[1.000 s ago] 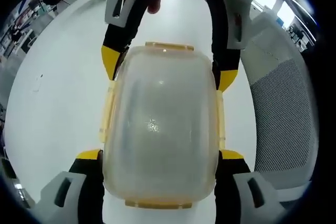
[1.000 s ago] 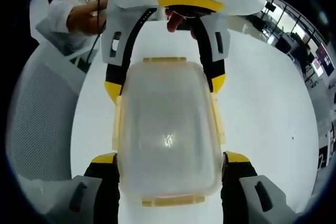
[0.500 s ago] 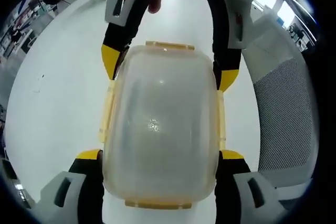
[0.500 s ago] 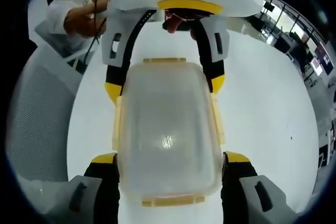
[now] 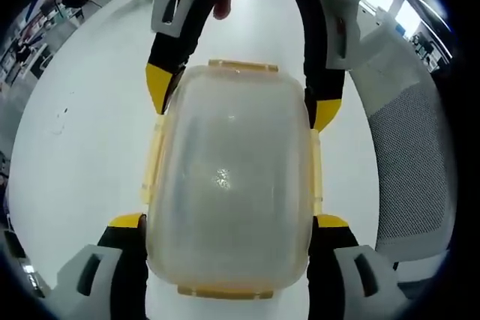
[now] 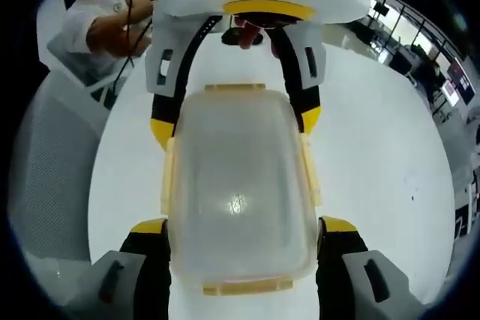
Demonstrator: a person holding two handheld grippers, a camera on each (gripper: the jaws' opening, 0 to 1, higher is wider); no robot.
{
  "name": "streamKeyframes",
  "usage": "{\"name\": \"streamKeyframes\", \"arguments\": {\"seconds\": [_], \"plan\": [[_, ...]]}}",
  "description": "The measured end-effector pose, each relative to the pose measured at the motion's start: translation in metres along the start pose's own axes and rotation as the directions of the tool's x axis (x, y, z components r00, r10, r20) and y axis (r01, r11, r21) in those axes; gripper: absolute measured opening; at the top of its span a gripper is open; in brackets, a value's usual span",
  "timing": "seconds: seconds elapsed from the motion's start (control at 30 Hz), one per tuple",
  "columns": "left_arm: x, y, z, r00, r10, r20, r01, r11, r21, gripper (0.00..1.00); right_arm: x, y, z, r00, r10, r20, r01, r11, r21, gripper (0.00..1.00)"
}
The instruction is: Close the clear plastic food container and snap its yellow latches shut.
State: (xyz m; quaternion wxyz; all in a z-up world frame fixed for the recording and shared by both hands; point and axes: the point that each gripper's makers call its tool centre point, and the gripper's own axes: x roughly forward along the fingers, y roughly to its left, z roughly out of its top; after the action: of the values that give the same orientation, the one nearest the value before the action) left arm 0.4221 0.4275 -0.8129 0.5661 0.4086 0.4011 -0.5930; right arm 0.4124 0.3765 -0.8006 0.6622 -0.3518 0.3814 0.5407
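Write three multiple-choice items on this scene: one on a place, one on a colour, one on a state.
1. Where does the clear plastic food container sit?
A. On the white table
B. On the grey mesh chair
C. On the floor

2. What colour are the container's latches?
A. Red
B. Yellow
C. Green

3. How do the left gripper and the right gripper stand?
A. Each straddles one end of the container
B. Both off to one side
C. Both holding a cup

Answers: 1 A, white tabletop surrounds it; 2 B, yellow tabs edge the lid; 3 A, yellow-tipped jaws flank both ends.
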Motion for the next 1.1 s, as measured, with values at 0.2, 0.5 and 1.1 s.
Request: {"name": "streamKeyframes", "arguments": {"seconds": [0.2,0.5,1.1], "plan": [[0.002,0.006,0.000,1.000,0.003,-0.015,-0.003,1.000,-0.004,0.89,0.001,-0.006,0.000,1.000,0.003,0.001,-0.003,1.000,-0.005,0.80],[0.004,0.020,0.000,1.000,0.009,-0.014,-0.009,1.000,-0.005,0.90,0.002,-0.019,0.000,1.000,0.001,0.015,-0.001,1.000,-0.004,0.80],[0.005,0.048,0.000,0.999,0.015,-0.038,-0.015,1.000,0.008,0.92,0.005,-0.046,0.003,1.000,-0.009,0.023,0.009,1.000,0.006,0.80]]}}
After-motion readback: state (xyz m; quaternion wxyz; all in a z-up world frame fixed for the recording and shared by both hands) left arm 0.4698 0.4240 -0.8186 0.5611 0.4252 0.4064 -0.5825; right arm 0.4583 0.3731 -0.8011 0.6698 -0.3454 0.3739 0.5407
